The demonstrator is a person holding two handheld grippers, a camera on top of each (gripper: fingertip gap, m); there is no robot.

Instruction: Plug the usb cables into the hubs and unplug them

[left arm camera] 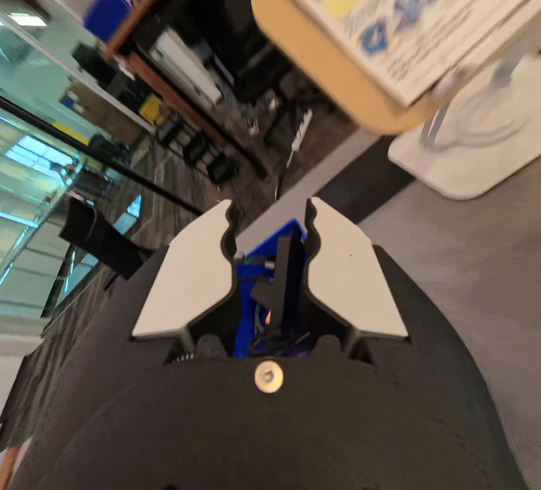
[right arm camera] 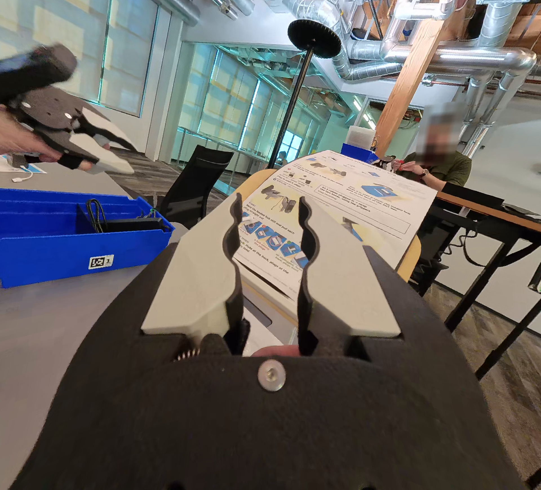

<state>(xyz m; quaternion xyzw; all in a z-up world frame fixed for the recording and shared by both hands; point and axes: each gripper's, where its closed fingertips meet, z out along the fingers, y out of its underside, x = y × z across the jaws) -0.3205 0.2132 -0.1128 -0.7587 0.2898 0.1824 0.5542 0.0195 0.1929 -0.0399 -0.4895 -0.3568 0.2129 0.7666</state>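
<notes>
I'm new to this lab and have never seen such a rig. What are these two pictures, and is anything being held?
These are two hand-held claws, each with a camera looking along its two fingers. The left wrist view shows the left claw, open and empty, above a blue bin; the picture is blurred. The right wrist view shows the right claw, also open and empty. In it, the blue bin sits on a grey table and holds a black hub with cables. An instruction sheet stands ahead, and a hand carries the left claw over the table.

Black hub [right arm camera: 133,224] lying flat in blue bin [right arm camera: 58,247], black cable [right arm camera: 95,214] beside it
</notes>
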